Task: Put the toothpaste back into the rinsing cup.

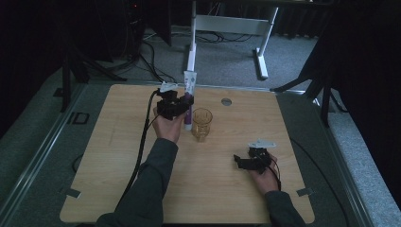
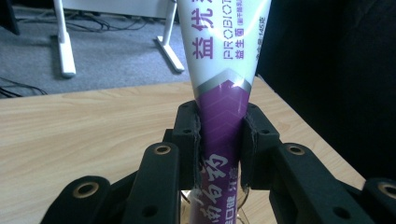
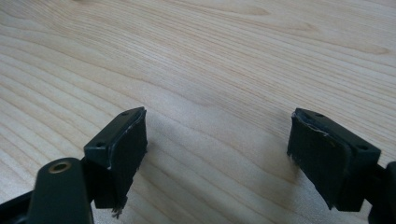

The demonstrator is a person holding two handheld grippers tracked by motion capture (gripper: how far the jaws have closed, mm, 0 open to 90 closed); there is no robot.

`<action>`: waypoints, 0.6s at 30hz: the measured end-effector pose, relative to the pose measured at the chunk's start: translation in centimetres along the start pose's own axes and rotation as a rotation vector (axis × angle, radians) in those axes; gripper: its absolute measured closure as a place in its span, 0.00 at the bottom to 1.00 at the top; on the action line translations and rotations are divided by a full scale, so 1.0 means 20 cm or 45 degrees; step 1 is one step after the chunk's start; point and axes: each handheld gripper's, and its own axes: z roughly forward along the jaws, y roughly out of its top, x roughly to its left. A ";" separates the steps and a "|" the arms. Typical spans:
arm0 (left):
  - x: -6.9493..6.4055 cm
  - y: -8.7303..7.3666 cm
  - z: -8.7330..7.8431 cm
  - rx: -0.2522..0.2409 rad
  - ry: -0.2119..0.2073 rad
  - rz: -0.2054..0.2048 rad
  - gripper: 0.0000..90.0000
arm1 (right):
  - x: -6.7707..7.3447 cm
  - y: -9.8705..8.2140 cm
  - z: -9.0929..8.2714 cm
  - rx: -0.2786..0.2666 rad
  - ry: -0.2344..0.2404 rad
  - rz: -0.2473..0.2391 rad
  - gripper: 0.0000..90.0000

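The left gripper (image 2: 219, 140) has its jaws clamped on the purple lower part of a toothpaste tube (image 2: 223, 70), one pad on each side, the white upper part with its purple lettering rising above them toward twelve o'clock. In the high view the same left gripper (image 1: 182, 105) holds the toothpaste tube (image 1: 189, 97) upright, its lower end close beside an amber plastic cup (image 1: 202, 124) that stands at about four o'clock of the gripper; whether tube and cup touch is hard to tell.

The right gripper (image 3: 217, 154) has its jaws spread wide with nothing but bare wood grain between them. In the high view the right gripper (image 1: 243, 162) sits low over the wooden table (image 1: 118, 156), at about four o'clock of the cup and well apart from it.

A small grey disc (image 1: 226, 101) is set in the table at about one o'clock of the cup.
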 end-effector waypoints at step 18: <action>-0.01 0.00 0.05 -0.015 -0.004 0.014 0.79 | 0.00 0.00 0.00 -0.001 -0.001 -0.001 0.22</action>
